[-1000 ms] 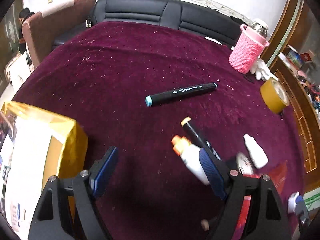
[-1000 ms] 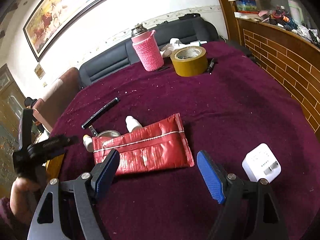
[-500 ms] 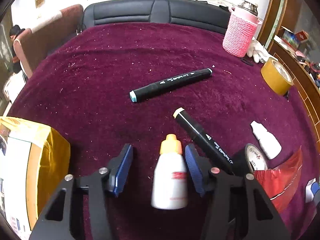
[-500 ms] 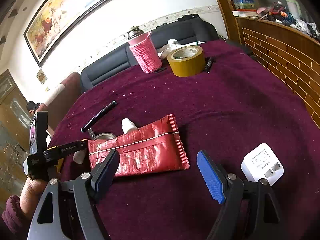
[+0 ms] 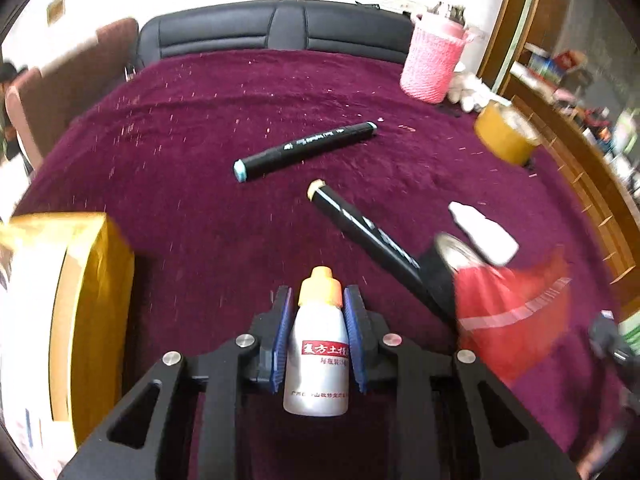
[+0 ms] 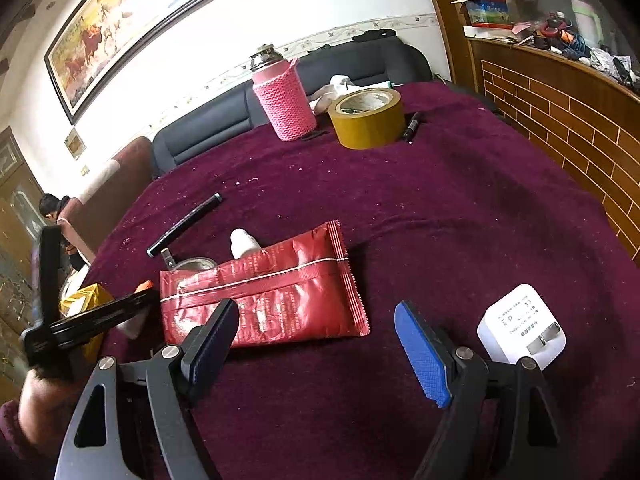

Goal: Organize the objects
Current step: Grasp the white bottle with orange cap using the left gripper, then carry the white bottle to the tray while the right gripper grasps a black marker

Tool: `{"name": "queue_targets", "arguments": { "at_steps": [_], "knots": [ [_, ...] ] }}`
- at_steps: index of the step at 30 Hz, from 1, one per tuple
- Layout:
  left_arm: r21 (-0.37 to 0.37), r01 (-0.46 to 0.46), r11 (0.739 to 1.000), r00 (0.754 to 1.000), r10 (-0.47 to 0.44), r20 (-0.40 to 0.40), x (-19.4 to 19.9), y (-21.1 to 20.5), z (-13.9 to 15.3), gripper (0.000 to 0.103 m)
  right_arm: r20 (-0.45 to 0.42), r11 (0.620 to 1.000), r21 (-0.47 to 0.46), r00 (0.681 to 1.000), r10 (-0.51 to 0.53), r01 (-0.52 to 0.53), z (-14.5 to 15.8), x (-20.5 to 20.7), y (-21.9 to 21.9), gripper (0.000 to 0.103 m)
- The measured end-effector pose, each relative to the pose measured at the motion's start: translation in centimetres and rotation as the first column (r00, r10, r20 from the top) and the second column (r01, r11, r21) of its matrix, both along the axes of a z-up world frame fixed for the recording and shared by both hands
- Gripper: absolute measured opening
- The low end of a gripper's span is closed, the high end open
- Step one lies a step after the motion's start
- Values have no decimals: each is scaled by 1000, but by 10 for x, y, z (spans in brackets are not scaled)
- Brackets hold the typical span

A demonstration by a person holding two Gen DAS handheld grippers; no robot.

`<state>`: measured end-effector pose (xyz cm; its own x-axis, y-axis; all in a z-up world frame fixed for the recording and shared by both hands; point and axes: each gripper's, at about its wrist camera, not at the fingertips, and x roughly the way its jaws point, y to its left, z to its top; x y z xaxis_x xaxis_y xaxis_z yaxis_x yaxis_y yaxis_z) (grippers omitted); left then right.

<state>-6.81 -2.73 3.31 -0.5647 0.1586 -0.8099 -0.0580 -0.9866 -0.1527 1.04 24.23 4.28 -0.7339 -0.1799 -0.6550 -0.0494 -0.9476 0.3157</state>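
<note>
Right now the left gripper is clamped on the bottle, blue pads pressed against both its sides just below the orange cap. That bottle sits square between the fingers, cap pointing forward, its white body with the red label running back toward the camera. From the right wrist view the left gripper shows side-on at the left, the orange cap peeking out above it.

Ahead of the bottle on the maroon cloth lie two black markers: one with a teal end, lying crosswise, and one with a tan end angled toward the right. The second runs down to a black tape roll, which touches the red pouch. A small white bottle lies just beyond the roll. A yellow box stands left of the gripper, close by.

Over on the other side, the right gripper is spread wide and holds nothing, hovering over the cloth with the red pouch just ahead of its left finger and a white plug just beside its right finger. Far back stand a pink cup and a brown tape roll, near each other.
</note>
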Motion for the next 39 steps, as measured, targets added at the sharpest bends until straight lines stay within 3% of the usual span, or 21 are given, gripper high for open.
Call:
{"name": "queue_targets", "arguments": {
  "at_steps": [4, 8, 13, 15, 20, 23, 29, 32, 35, 39],
  "knots": [
    [123, 39, 992, 999, -37, -11, 41, -19, 21, 25, 1, 1000, 25, 1000, 13, -13, 6, 0, -8, 84],
    [201, 74, 977, 997, -67, -42, 84, -44, 44, 25, 14, 988, 42, 989, 149, -150, 32, -10, -44, 84],
    [209, 84, 974, 995, -70, -74, 123, -78, 57, 25, 140, 947, 52, 941, 307, -317, 39, -69, -107, 85],
    [205, 75, 976, 994, -57, -95, 138, -95, 61, 25, 188, 930, 145, 932, 309, -337, 33, -98, -139, 85],
    [180, 34, 983, 990, -9, -138, 166, -136, 67, 25, 303, 865, 276, 892, 335, -419, 3, -146, -200, 84],
    [170, 7, 985, 991, 16, -135, 173, -159, 64, 25, 369, 834, 311, 866, 336, -456, -18, -162, -218, 83],
    [194, -31, 981, 990, 56, -126, 174, -192, 54, 25, 395, 842, 285, 856, 333, -459, -30, -168, -220, 82],
    [210, -38, 977, 991, 63, -115, 172, -199, 49, 25, 381, 847, 259, 855, 352, -464, -30, -156, -220, 64],
    [216, -38, 976, 991, 64, -114, 174, -200, 48, 25, 371, 840, 253, 850, 374, -480, -26, -147, -231, 34],
    [211, -37, 977, 989, 66, -130, 181, -200, 52, 25, 362, 834, 274, 855, 373, -479, -19, -139, -243, 19]
  ]
}}
